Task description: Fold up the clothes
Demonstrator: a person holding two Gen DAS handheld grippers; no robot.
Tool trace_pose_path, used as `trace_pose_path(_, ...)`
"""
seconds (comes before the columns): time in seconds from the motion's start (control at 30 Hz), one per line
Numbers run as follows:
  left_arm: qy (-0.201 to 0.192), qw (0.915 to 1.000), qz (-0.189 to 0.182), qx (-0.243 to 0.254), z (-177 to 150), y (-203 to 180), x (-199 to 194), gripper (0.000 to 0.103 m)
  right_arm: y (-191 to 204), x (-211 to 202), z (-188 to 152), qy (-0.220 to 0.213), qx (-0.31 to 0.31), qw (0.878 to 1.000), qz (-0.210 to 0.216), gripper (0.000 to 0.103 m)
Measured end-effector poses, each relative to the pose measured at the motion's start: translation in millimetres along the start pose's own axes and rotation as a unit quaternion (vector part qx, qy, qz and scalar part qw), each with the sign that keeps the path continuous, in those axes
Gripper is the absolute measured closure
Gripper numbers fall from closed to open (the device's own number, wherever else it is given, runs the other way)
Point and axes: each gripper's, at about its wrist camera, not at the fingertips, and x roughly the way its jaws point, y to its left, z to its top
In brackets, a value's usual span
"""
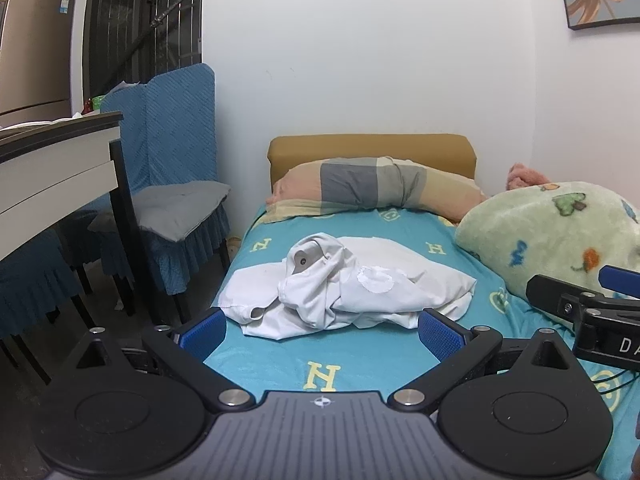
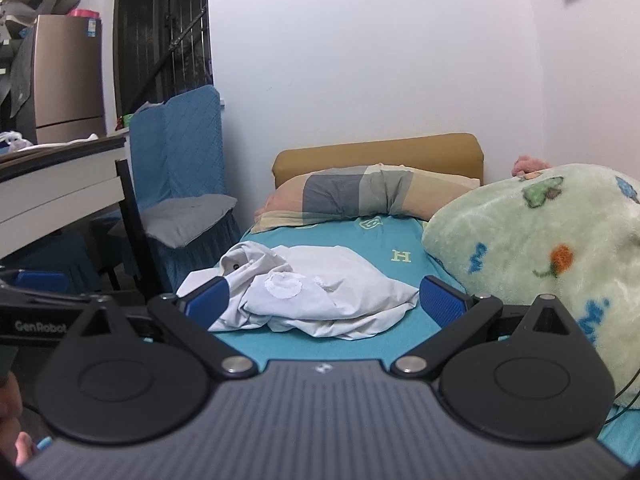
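A crumpled white garment (image 1: 344, 288) with a round white patch lies in a heap on the turquoise bed sheet (image 1: 360, 360); it also shows in the right wrist view (image 2: 304, 296). My left gripper (image 1: 320, 334) is open and empty, held just short of the garment's near edge. My right gripper (image 2: 324, 300) is open and empty, also short of the garment, to the right of the left one. The right gripper's body shows at the right edge of the left wrist view (image 1: 592, 312).
A green fleece blanket (image 1: 560, 236) is bunched on the bed's right side. A checked pillow (image 1: 372, 192) lies against the tan headboard (image 1: 372, 148). A blue-covered chair (image 1: 180, 184) and a table (image 1: 52, 168) stand left of the bed.
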Motion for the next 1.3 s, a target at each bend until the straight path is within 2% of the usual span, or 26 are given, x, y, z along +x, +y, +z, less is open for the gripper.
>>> trace_pose_path(0.23,0.019,0.9997,-0.009,0.016,4,-32,21,0.000,-3,4,-1,0.009,0.009,1.000,0.000,0.000)
trace_pose_path(0.47,0.023,0.9995,-0.021,-0.001,2,-28,21,0.000,-5,7,-3,0.016,0.013,1.000,-0.002,0.000)
trace_pose_path(0.67,0.033,0.9992,-0.018,-0.014,-1,-27,27,0.000,-5,6,-4,0.010,0.004,1.000,-0.019,0.000)
trace_pose_path(1.03,0.013,0.9990,-0.009,-0.042,-1,-22,26,0.000,-8,0,0,-0.011,0.015,0.999,-0.033,0.000)
trace_pose_path(1.23,-0.012,0.9999,0.003,-0.009,-2,-30,21,0.000,-7,-4,0,-0.033,0.012,0.999,-0.042,0.000)
trace_pose_path(1.3,-0.021,0.9996,-0.008,-0.016,-1,-30,18,0.000,-8,-5,0,-0.038,0.014,0.998,-0.042,0.000)
